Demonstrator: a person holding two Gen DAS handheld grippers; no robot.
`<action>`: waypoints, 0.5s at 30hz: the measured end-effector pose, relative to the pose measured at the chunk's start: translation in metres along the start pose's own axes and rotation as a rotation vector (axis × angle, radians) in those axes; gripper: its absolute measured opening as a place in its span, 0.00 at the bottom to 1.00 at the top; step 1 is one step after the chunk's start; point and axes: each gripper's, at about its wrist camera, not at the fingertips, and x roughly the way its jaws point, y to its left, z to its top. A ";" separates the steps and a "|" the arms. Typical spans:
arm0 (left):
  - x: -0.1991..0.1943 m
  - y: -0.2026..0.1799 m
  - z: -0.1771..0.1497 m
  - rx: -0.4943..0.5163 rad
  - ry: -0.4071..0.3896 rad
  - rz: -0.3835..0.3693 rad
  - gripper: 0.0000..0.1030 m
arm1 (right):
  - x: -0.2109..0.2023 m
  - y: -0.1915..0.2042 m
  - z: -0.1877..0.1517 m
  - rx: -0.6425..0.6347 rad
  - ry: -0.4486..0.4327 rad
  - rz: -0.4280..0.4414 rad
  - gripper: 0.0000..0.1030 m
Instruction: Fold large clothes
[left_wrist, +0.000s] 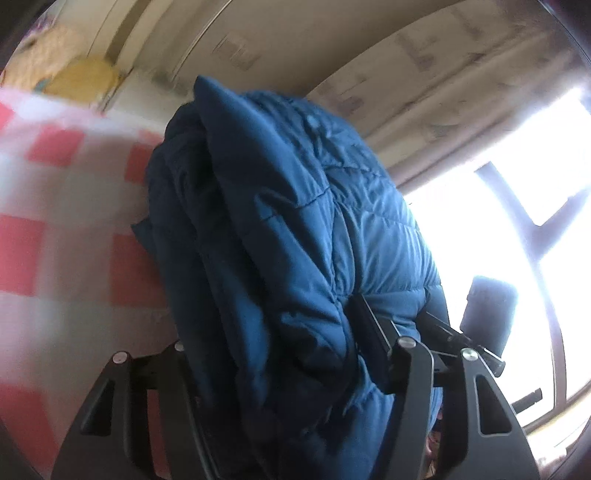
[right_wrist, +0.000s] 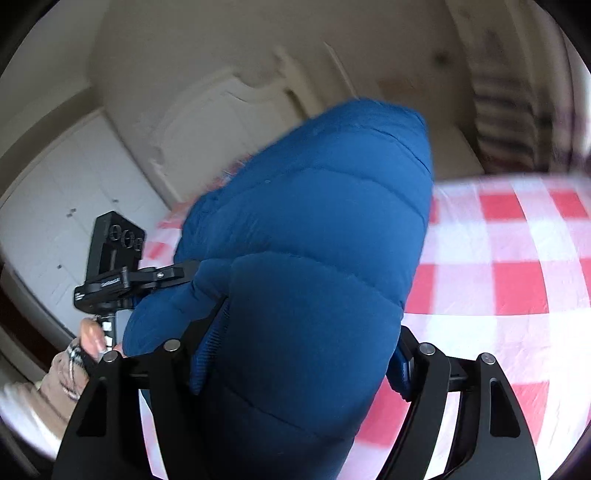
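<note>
A blue quilted puffer jacket (left_wrist: 295, 221) is bunched into a thick fold and fills the middle of both views. My left gripper (left_wrist: 273, 325) is shut on it. Its right finger (left_wrist: 369, 332) dents the padding, and the fabric hides its left finger. In the right wrist view the same jacket (right_wrist: 314, 240) bulges up between the fingers of my right gripper (right_wrist: 310, 325), which is shut on it too. The left gripper (right_wrist: 114, 266), held by a hand (right_wrist: 85, 343), clamps the jacket's left side close beside my right one. The jacket hangs over a red-and-white checked bedsheet (right_wrist: 517, 277).
The checked sheet (left_wrist: 55, 221) spreads to the left in the left wrist view, with a yellow cushion (left_wrist: 81, 77) behind it. A bright window (left_wrist: 517, 184) and a curtain (left_wrist: 424, 92) lie to the right. A white headboard (right_wrist: 221, 110) and cupboard doors (right_wrist: 74, 184) stand behind the bed.
</note>
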 end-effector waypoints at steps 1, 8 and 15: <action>0.007 0.006 -0.002 -0.024 -0.010 -0.008 0.67 | 0.012 -0.019 -0.002 0.063 0.037 0.003 0.75; -0.006 -0.007 -0.013 -0.014 -0.048 0.113 0.86 | 0.003 -0.008 -0.009 0.110 0.028 -0.080 0.93; -0.112 -0.102 -0.058 0.229 -0.466 0.599 0.98 | -0.116 0.040 -0.032 0.001 -0.207 -0.271 0.94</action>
